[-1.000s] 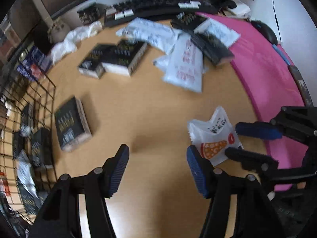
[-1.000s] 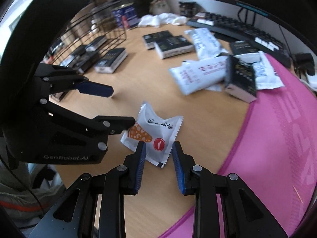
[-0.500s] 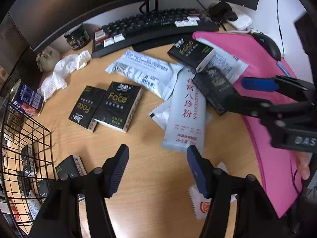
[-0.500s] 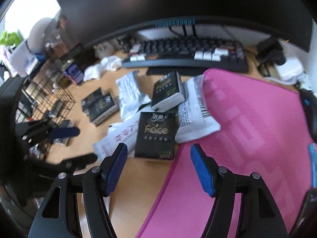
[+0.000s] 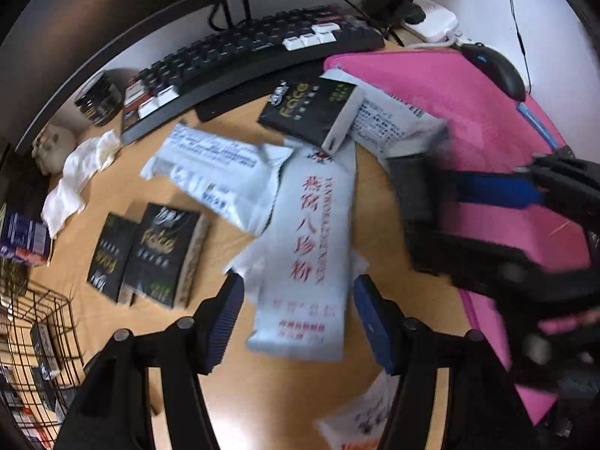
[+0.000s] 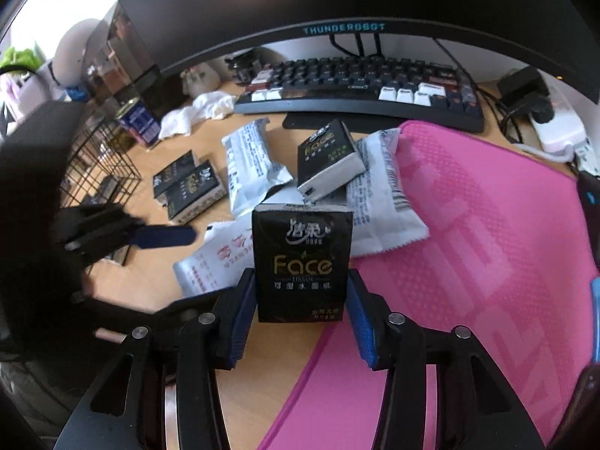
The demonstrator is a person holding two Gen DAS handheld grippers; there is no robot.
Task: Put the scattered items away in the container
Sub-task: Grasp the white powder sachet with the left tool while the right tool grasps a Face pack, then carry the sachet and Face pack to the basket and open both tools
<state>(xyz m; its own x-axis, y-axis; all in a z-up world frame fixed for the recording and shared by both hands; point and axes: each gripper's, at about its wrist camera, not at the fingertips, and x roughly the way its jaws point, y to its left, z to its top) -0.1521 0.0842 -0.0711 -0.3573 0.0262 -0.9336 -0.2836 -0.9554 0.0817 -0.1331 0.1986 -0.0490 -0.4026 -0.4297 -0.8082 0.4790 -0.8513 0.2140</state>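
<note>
My right gripper (image 6: pixel 300 309) is shut on a black Face tissue pack (image 6: pixel 301 262), held at the edge of the pink mat (image 6: pixel 468 243). It shows blurred in the left wrist view (image 5: pixel 416 187). My left gripper (image 5: pixel 298 322) is open, its jaws on either side of the near end of a long white packet with red characters (image 5: pixel 311 258); contact cannot be told. More black tissue packs (image 5: pixel 150 255) (image 5: pixel 311 112) and white packets (image 5: pixel 221 172) lie scattered on the wooden desk. The black wire basket (image 5: pixel 33 337) (image 6: pixel 97 165) at the left holds several items.
A keyboard (image 6: pixel 367 86) and monitor stand at the back. Crumpled white tissue (image 5: pixel 82 168), a dark jar (image 5: pixel 99 99) and a blue tin (image 6: pixel 140 122) are at back left. A mouse (image 5: pixel 495 71) and power strip are at back right. A small snack packet (image 5: pixel 360 420) lies near.
My right gripper moved forward and closed on the black Face tissue pack. My left gripper advanced until its open jaws flank the long white packet.
</note>
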